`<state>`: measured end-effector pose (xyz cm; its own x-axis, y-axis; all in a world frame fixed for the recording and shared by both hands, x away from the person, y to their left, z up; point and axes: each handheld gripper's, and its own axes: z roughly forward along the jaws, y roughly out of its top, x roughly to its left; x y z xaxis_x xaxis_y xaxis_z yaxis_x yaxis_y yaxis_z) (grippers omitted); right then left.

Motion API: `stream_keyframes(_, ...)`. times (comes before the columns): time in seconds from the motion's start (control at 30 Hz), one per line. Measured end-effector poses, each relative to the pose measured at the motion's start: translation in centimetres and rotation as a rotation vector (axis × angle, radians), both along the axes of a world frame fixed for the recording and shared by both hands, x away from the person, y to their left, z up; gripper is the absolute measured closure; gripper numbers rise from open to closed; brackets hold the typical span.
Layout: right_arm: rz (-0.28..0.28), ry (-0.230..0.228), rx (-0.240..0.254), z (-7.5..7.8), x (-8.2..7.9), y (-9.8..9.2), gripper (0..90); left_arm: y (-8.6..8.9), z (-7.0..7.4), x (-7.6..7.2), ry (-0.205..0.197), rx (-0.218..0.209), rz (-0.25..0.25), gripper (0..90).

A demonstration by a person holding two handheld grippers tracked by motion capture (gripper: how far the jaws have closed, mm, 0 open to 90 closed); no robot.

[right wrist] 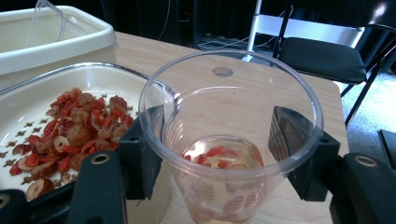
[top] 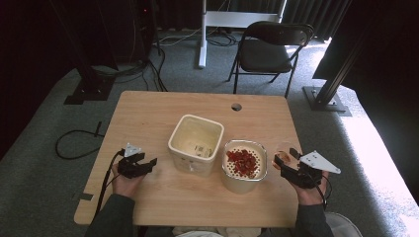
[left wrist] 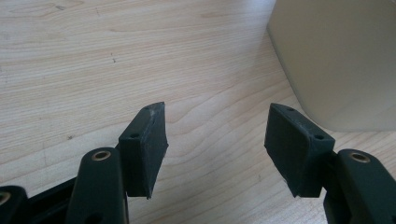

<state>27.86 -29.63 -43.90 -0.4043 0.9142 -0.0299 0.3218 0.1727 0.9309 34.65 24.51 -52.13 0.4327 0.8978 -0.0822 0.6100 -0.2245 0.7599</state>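
High view: right gripper [top: 282, 165] clamps clear cup [top: 284, 151] at counter [top: 148, 113] right edge, just beside tub [top: 243, 166] of red dried fruit [top: 243, 162]. Risk: cup knocked off edge.

Left gripper view: left gripper [left wrist: 215, 144] wide open, empty, over bare wood near cream bin [left wrist: 341, 60]; stray swing could shove bin.

Right gripper view: thin cup wall could buckle or slip if squeezed; tilt would spill fruit pieces [right wrist: 217, 156].

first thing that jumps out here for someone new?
The red dried fruit pieces heaped in the cream container at the table's middle right. Just right of it, the right gripper has its jaws closed on a clear plastic cup with a few red pieces at its bottom. The left gripper rests open over bare wood beside an empty cream tub.
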Motion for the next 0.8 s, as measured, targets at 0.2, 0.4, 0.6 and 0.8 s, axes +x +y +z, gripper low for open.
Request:
stream_keyframes(0.2, -0.001, 0.003, -0.003, 0.2, 0.1, 0.0, 36.3, -0.1, 0.0, 0.0, 0.004, 0.004, -0.003, 39.5)
stream_keyframes(0.4, -0.001, 0.004, -0.005, 0.4, 0.0, -0.1, 36.2, -0.2, -0.1, 0.0, 0.003, 0.006, -0.004, 39.5)
stream_keyframes(0.6, 0.005, 0.007, -0.024, 1.0, 0.2, 0.0, 36.2, -0.3, -0.1, 0.0, 0.009, 0.007, -0.009, 39.5)
stream_keyframes(0.8, 0.001, -0.007, -0.032, 1.8, 0.2, 0.1, 36.2, -0.3, -0.1, 0.0, 0.008, 0.008, -0.007, 39.4)
